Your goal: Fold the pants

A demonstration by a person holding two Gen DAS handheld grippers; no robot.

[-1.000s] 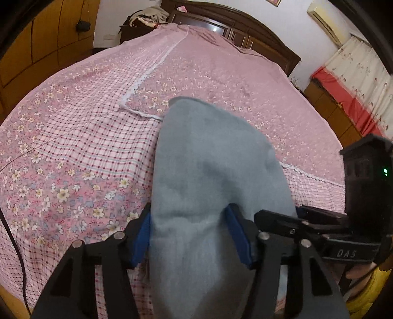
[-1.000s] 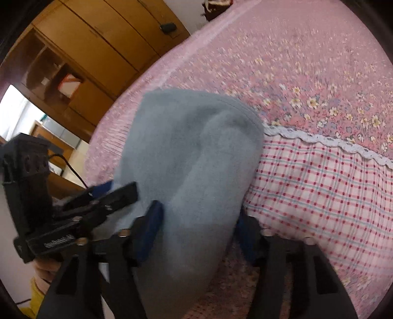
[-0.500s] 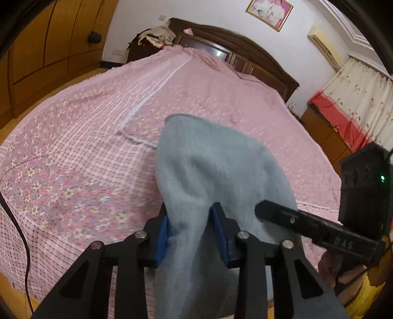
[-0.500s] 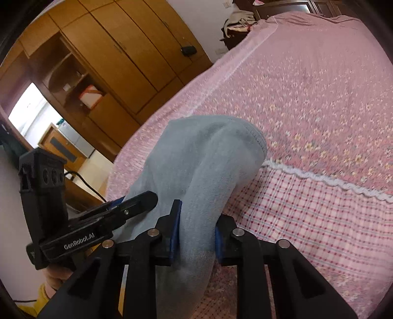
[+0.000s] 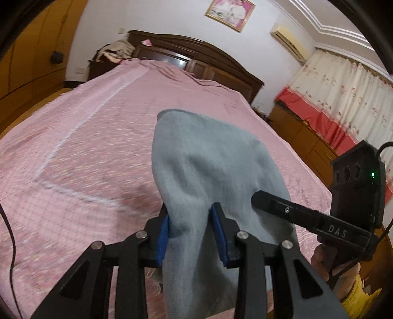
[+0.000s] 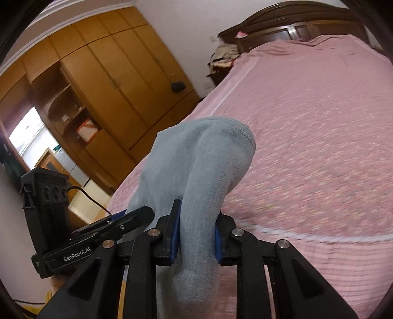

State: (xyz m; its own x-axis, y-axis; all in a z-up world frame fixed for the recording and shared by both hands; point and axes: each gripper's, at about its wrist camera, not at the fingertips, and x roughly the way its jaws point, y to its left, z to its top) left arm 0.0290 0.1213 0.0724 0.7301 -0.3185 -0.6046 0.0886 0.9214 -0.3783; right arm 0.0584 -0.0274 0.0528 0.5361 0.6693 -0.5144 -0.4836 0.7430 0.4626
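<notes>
Pinched between the fingers of the left gripper (image 5: 192, 232) and of the right gripper (image 6: 196, 235), side by side: pants (image 5: 213, 166), raised over the near part of the bed (image 5: 103, 137), with cloth arching forward above the cover and hanging down below both grippers. Right gripper to the right of the left one, close beside it. Behind the bed, at its far end: headboard (image 5: 196, 56), with a framed picture (image 5: 229, 12) on the wall above. To the left of the bed: wardrobe (image 6: 98, 81). To the right: curtains (image 5: 343, 81) above a low cabinet (image 5: 302, 132).
</notes>
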